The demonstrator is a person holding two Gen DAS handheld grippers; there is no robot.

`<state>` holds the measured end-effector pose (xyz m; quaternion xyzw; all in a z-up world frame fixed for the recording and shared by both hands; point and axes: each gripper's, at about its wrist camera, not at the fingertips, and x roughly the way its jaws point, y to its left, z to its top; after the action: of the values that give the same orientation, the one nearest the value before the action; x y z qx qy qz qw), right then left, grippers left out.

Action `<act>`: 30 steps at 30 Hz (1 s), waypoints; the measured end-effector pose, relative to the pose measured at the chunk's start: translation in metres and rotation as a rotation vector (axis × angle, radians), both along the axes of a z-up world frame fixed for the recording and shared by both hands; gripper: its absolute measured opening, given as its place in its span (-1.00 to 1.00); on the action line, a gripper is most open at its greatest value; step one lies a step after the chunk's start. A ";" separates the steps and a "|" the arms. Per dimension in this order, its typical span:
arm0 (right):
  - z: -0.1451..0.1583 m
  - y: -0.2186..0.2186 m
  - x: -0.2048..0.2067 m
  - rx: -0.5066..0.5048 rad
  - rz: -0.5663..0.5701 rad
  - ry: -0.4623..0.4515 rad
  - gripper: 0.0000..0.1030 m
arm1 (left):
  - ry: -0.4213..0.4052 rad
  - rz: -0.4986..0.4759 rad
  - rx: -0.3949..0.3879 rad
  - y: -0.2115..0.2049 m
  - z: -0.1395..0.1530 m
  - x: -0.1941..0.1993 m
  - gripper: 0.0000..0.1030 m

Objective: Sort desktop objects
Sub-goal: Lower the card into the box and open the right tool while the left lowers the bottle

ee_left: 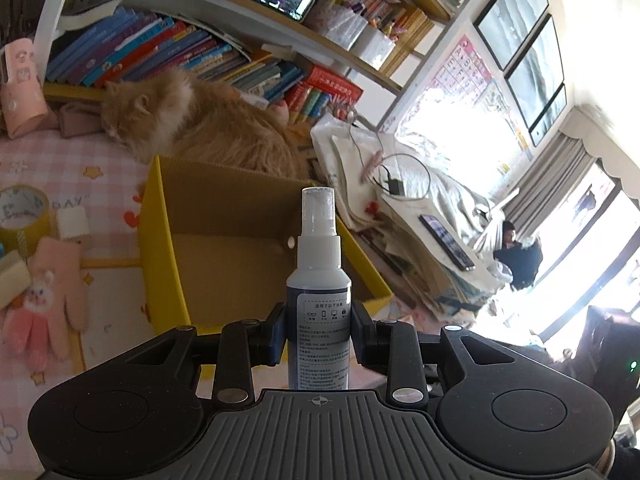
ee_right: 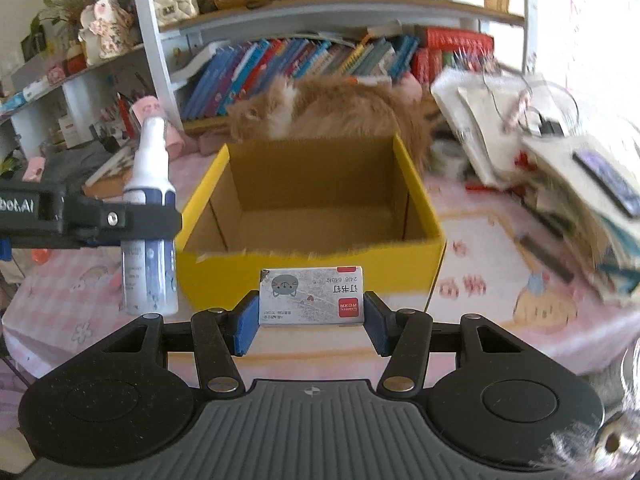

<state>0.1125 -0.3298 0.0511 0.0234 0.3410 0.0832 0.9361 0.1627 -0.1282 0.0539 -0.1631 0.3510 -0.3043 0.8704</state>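
Spray bottle [ee_left: 319, 280] upright in left hand-held gripper [ee_left: 319, 334]

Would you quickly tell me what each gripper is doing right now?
Left gripper: shut on the spray bottle.
Right gripper: shut on the small staples box.

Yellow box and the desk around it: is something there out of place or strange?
Yes. An orange cat lies on the desk right behind the empty yellow box, which is odd for a sorting area. The box's front edge looks roughly torn. At the right, a stack of papers is leaning.
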 end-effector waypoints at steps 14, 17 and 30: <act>0.001 -0.018 0.074 -0.054 0.160 -0.042 -0.01 | -0.023 0.068 0.072 -0.024 -0.006 0.041 -0.40; -0.003 -0.018 0.091 -0.070 0.201 -0.028 -0.01 | -0.021 0.079 0.101 -0.030 -0.011 0.051 -0.40; -0.034 -0.013 0.160 -0.178 0.394 0.073 -0.01 | 0.073 0.130 0.171 -0.047 -0.048 0.090 -0.40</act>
<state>0.2721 -0.3429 0.0169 -0.1235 0.3788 0.2331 0.8871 0.2525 -0.1756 0.0063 -0.1215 0.3961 -0.2100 0.8856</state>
